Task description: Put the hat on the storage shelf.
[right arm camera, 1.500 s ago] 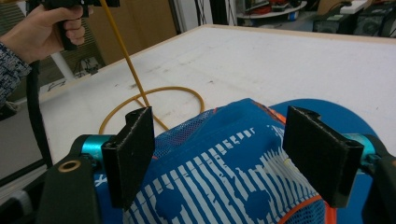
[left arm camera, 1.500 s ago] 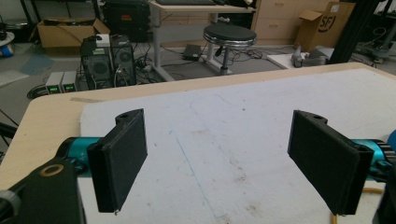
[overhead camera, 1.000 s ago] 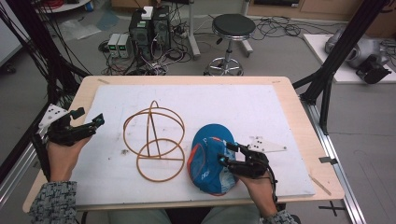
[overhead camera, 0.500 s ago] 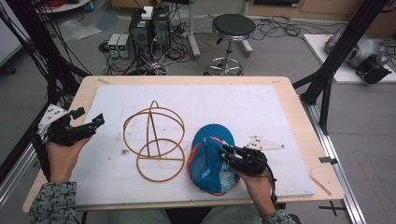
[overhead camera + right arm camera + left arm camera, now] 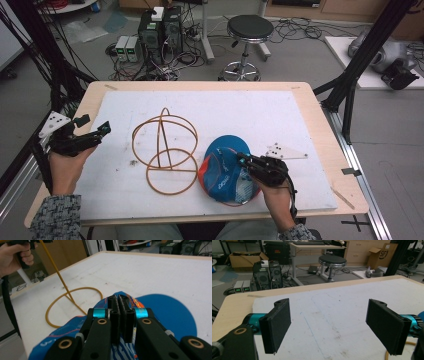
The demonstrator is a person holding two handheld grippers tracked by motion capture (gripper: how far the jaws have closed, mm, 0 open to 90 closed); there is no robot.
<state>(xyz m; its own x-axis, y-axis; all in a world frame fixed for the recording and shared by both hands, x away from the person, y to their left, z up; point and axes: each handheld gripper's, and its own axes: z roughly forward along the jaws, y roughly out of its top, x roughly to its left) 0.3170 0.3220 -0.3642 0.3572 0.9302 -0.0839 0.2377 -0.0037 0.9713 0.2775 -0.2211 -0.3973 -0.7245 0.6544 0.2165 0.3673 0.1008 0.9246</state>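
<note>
Cap (image 5: pixel 225 167): lower centre of frame, on white counter (image 5: pixel 280 120), beside wire stand (image 5: pixel 165 150).
Right gripper (image 5: pixel 241 160): fingers pressed together over cap's crown.
Left gripper (image 5: pixel 102 130): far left, fingers spread, empty.

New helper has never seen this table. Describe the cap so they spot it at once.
Start at the white mat covering the wooden table. At its near edge, right of the wire hat stand, lies the blue cap under the right claw: the one soft fabric item.

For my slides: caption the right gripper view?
Shut right tongs pinching a blue cap beside a wire stand.
</note>
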